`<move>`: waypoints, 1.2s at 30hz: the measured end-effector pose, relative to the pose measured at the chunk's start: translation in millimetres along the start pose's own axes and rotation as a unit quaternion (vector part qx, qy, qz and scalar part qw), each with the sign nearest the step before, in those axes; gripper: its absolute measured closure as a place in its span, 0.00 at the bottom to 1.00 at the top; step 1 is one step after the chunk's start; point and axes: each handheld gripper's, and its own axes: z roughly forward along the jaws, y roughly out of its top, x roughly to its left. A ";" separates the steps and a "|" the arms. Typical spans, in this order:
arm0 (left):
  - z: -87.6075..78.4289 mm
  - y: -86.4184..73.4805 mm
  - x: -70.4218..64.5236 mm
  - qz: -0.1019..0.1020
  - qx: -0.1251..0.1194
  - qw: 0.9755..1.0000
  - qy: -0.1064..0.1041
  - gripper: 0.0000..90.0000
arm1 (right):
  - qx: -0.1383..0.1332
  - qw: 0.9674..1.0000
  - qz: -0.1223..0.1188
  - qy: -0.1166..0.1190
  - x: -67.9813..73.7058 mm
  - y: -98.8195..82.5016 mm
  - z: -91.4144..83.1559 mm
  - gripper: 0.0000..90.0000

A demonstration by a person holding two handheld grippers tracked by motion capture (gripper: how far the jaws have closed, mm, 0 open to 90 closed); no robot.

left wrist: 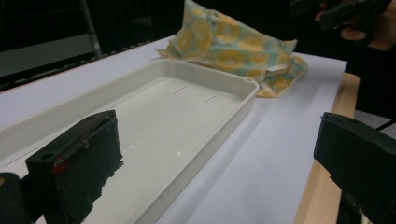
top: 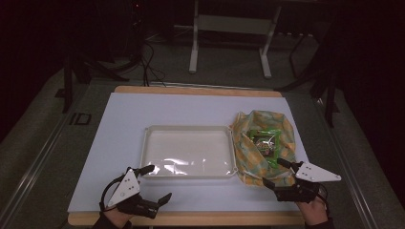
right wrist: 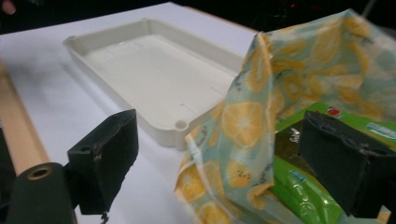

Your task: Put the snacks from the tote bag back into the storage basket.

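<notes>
White tray [top: 187,151] at frame centre: bare inside. Lemon-print bag [top: 261,143] just right of it, mouth agape, green packet [top: 264,143] still inside. Right gripper [top: 276,172] at bag's lower edge, jaws spread astride the fabric, not clamped. Left gripper [top: 155,183] lower left, released, holding nothing. Judged: unpacking barely begun.

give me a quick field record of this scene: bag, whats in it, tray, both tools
bag: lemon-print cloth bag, open at the top, right of the tray, lying on the white sheet
bag contents: green packet, partly showing in the mouth
tray: white tray, empty, mid-table
right tool: right tool open, jaws either side of the bag's near edge, pressing on nothing
left tool: left tool open, one jaw over the tray's near left corner, holding nothing
</notes>
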 end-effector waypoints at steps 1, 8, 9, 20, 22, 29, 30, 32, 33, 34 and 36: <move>1.0 -0.4 0.5 0.002 0.002 1.000 0.005 0.01 | 0.010 1.000 -0.004 0.004 0.5 0.0 0.2 0.13; 3.7 -1.6 0.1 0.006 0.010 1.000 0.004 0.01 | 0.015 0.997 0.020 0.079 1.0 -0.1 2.7 0.13; 3.8 -1.6 -0.2 0.007 0.011 1.000 0.004 0.01 | 0.019 0.997 0.012 0.077 2.4 1.4 2.5 0.13; 7.0 -2.7 -0.6 0.007 0.007 1.000 -0.017 0.01 | 0.048 0.992 -0.024 0.113 15.8 9.3 2.4 0.14; 7.1 -2.7 -1.1 0.009 0.008 1.000 -0.016 0.01 | 0.041 0.992 -0.026 0.118 17.7 11.7 1.5 0.14; 8.6 -2.1 -3.7 0.013 0.011 1.000 -0.016 0.01 | 0.019 0.989 -0.037 0.145 24.6 22.8 -1.8 0.15; 8.7 -2.0 -3.7 0.013 0.011 1.000 -0.016 0.01 | 0.015 0.988 -0.037 0.146 25.8 24.5 -2.5 0.15; 8.5 -2.0 -3.7 0.013 0.011 1.000 -0.016 0.01 | 0.017 0.987 -0.040 0.154 27.5 28.9 -3.0 0.15; 8.6 -2.0 -3.5 0.013 0.011 1.000 -0.016 0.01 | 0.020 0.987 -0.044 0.153 28.2 30.3 -3.2 0.16; 8.6 -2.0 -3.4 0.012 0.012 1.000 -0.016 0.01 | 0.021 0.987 -0.047 0.155 29.0 31.8 -2.9 0.16; 8.8 -1.9 -3.4 0.012 0.012 1.000 -0.016 0.01 | 0.022 0.986 -0.049 0.157 30.3 35.2 -2.7 0.16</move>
